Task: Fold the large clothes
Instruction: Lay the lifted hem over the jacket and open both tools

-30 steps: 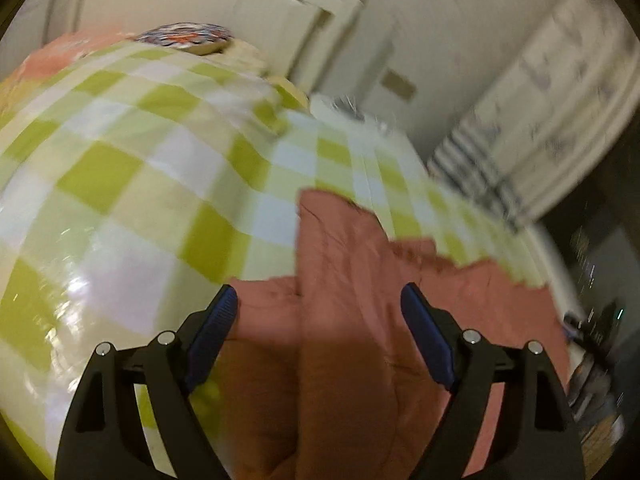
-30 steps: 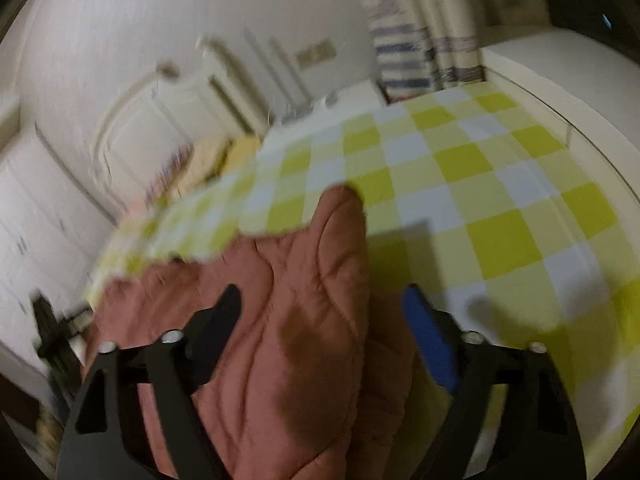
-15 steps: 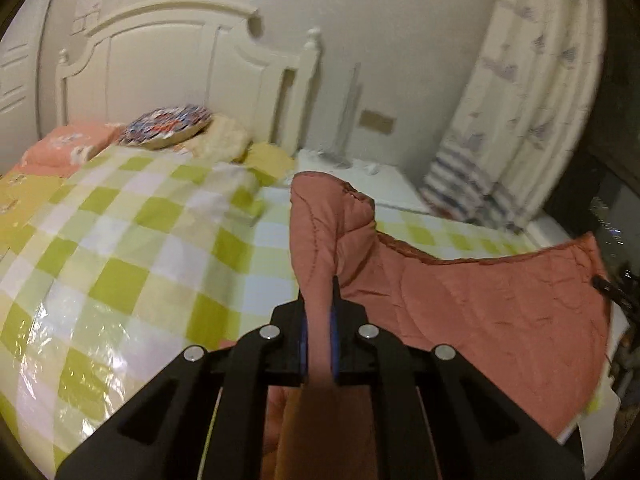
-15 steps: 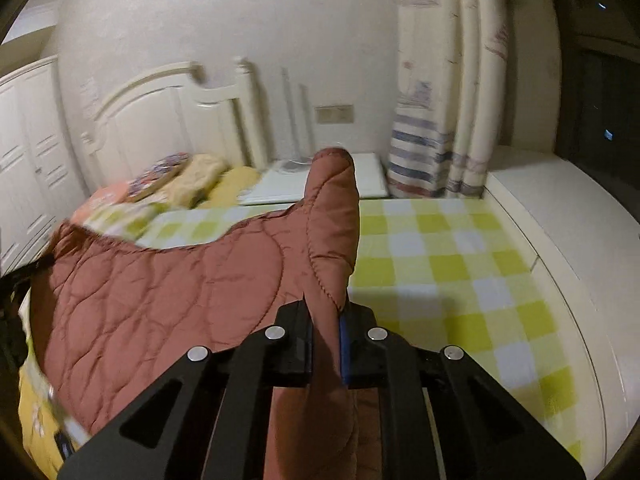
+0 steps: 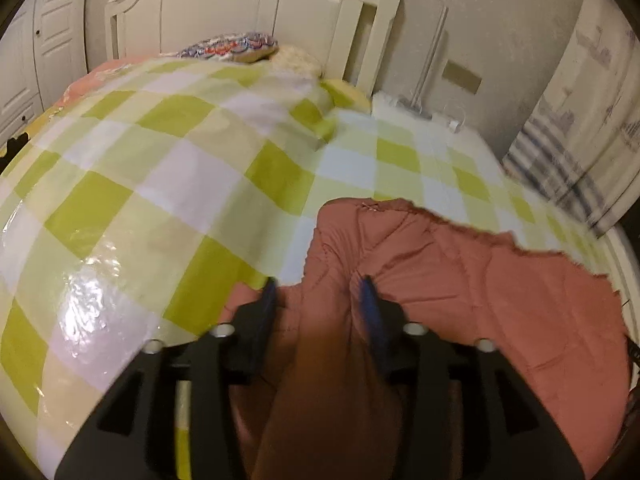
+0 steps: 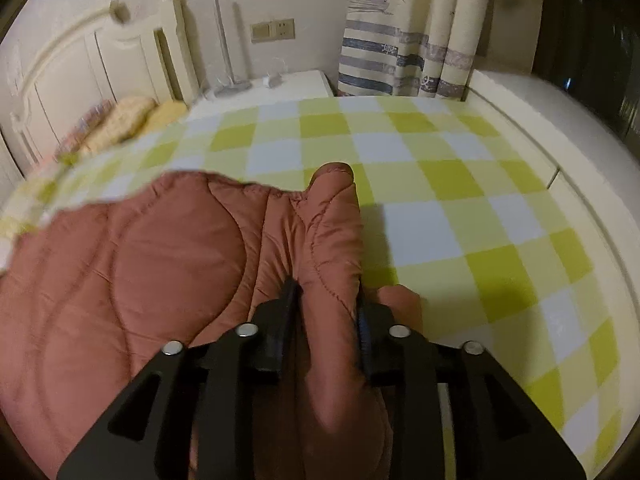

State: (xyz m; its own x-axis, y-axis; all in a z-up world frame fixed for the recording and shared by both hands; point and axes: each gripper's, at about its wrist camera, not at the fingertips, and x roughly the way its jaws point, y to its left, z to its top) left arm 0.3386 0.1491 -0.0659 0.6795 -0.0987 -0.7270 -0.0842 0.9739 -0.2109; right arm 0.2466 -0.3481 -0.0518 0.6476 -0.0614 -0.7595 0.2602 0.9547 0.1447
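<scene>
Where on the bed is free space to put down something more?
Free: checked cover between the jacket and the curtain; also between jacket and pillows. Crowded: the near edge, under both grippers, left and right.

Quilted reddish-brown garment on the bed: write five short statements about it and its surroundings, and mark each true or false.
1. The quilted reddish-brown garment lies on a green, yellow and white checked bedspread. True.
2. A fold of the garment runs between the fingers of the right gripper. True.
3. The left gripper has nothing between its fingers. False: a ridge of the garment passes between them.
4. The headboard is dark wood. False: it is cream white.
5. A striped curtain hangs beyond the far corner of the bed. True.
</scene>
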